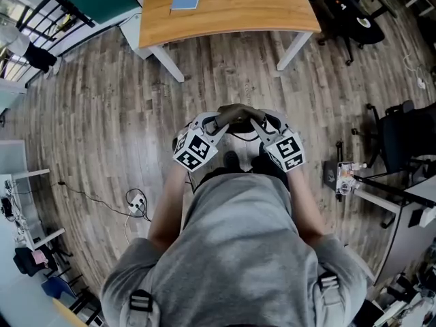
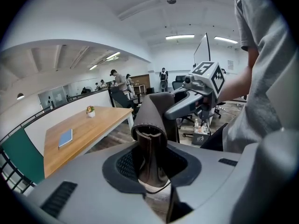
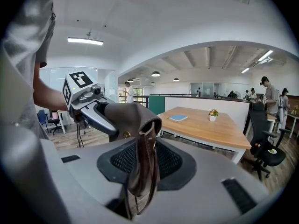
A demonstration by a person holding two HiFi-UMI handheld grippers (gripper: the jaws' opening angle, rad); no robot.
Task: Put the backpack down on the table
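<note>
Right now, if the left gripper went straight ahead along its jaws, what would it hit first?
The left gripper is shut on the brown leather carry strap, so it touches that now. Straight beyond, the right gripper, clamped on the same strap, looks like the first obstacle, though depth is unclear.

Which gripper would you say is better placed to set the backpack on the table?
Neither: left gripper and right gripper both clamp the backpack handle, and the table lies straight ahead.

Backpack body hidden below left gripper [image 1: 219, 122] and right gripper [image 1: 259, 124] by the grey-shirted torso [image 1: 238, 251]; only its brown leather carry handle [image 1: 238, 112] shows. Ahead of them, the light wooden table [image 1: 225, 12] is cropped at frame top.
</note>
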